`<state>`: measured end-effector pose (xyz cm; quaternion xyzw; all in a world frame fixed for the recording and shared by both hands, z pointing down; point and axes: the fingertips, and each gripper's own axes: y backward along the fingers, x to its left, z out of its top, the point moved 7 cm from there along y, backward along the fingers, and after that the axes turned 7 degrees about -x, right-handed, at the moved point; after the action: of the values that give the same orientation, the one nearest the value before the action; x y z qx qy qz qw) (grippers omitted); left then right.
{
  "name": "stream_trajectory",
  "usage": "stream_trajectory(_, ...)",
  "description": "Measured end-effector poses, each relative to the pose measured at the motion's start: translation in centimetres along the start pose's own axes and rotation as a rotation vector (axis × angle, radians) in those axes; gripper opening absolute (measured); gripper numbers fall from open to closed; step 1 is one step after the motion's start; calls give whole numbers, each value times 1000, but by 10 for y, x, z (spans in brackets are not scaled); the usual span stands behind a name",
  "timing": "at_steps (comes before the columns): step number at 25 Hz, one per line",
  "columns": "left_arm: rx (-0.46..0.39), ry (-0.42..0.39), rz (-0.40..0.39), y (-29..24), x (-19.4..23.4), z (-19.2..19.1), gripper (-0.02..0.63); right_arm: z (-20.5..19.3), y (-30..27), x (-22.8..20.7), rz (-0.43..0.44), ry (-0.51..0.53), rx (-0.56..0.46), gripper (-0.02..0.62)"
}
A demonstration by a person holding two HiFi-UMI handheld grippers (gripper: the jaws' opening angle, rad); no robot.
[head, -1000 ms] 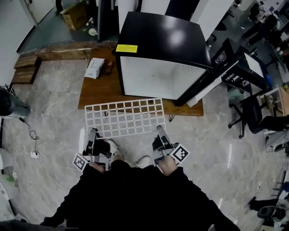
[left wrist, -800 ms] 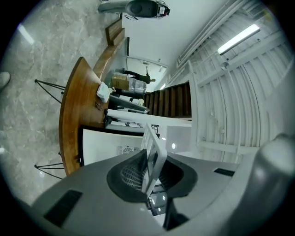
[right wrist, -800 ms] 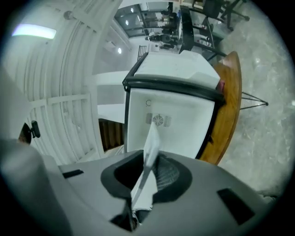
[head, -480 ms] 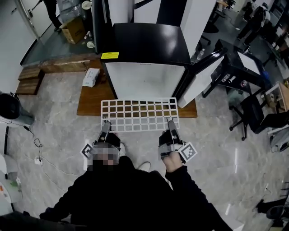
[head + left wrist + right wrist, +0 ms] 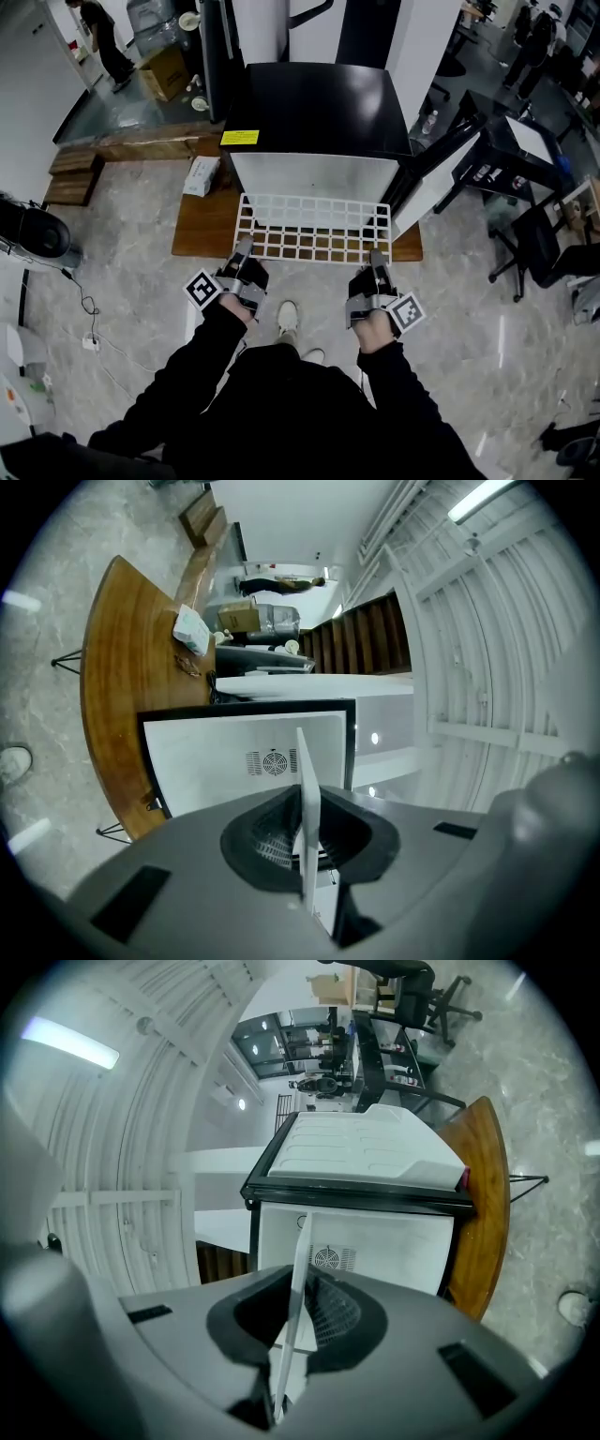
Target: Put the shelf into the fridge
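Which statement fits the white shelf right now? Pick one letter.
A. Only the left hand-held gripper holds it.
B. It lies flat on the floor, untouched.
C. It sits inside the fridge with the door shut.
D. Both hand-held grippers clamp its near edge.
D: the left hand-held gripper and the right hand-held gripper are each shut on the near edge of the shelf, held up in front of the open fridge.

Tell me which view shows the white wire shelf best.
The head view. It shows nearly the whole grid of the wire shelf from above, level in front of the fridge. The left gripper view and the right gripper view each catch it only edge-on, as a thin white strip running toward the fridge.
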<state>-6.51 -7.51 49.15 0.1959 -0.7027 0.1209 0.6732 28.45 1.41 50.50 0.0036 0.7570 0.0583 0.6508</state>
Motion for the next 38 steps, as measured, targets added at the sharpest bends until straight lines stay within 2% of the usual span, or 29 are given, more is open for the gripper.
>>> stream_trajectory(5,44,21,16,-48,14,7,34,10,-44,-12,-12,4,-10,35)
stream_trajectory(23,49,23,34,-60,16,13,32,4,-50,-12,-45,-6,-43,34)
stream_trajectory(38,47,43,69,-56,20,12,32,7,-55,-8,-27,31,-33,34)
